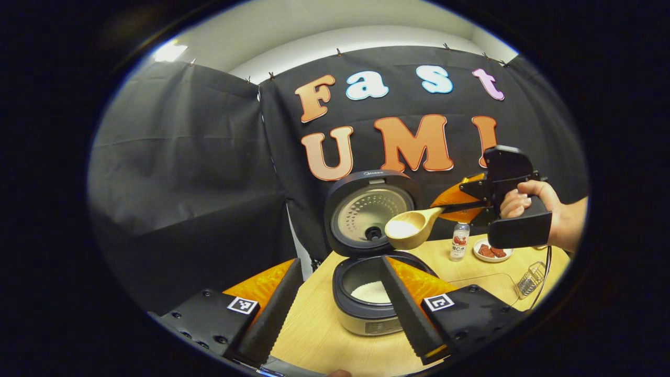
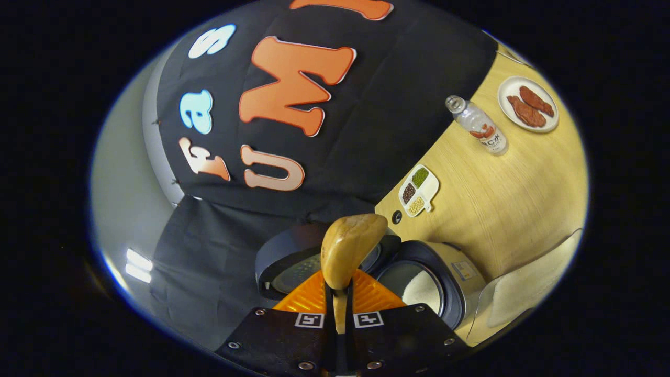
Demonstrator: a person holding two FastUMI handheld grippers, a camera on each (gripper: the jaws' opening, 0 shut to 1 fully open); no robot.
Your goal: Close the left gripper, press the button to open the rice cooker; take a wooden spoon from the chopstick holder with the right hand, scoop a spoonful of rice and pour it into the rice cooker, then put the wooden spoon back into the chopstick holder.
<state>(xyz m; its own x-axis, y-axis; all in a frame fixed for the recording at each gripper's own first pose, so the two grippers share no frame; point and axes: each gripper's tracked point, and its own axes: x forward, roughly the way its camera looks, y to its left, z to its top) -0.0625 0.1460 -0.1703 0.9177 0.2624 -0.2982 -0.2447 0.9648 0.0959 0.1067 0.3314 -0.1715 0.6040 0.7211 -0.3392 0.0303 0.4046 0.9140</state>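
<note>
Left hand-held gripper [image 1: 335,306]: released, fingers spread wide and empty, low over the near edge of the table [image 1: 314,335]. The right finger [image 1: 408,309] overlaps the front of the rice cooker [image 1: 366,314] in the left gripper view; can't tell if it touches.

Rice cooker sits on the table just beyond those fingers. Lid [image 1: 366,212] is up and leaning back, inner plate facing the camera. White rice [image 1: 372,292] lies in the pot.

Right hand-held gripper [image 2: 340,293]: clenched on the handle of the wooden spoon [image 2: 348,246], both fingers pressed against it. In the left gripper view it hangs [image 1: 460,207] above the table to the right of the open lid, with a person's hand [image 1: 528,201] around its grip.

In the left gripper view the spoon [image 1: 411,228] reaches left from that gripper, bowl in front of the raised lid and above the pot, roughly level, with a load of white rice in it. The right gripper view is rolled over sideways and looks down the back of the spoon bowl onto the cooker [image 2: 434,283].

Further back on the table: a small bottle [image 1: 459,242], a plate with reddish-brown pieces [image 1: 492,251], a clear container [image 1: 531,278] near the right edge. The right gripper view also picks up a small divided dish of grains [image 2: 417,190] by the back wall.
</note>
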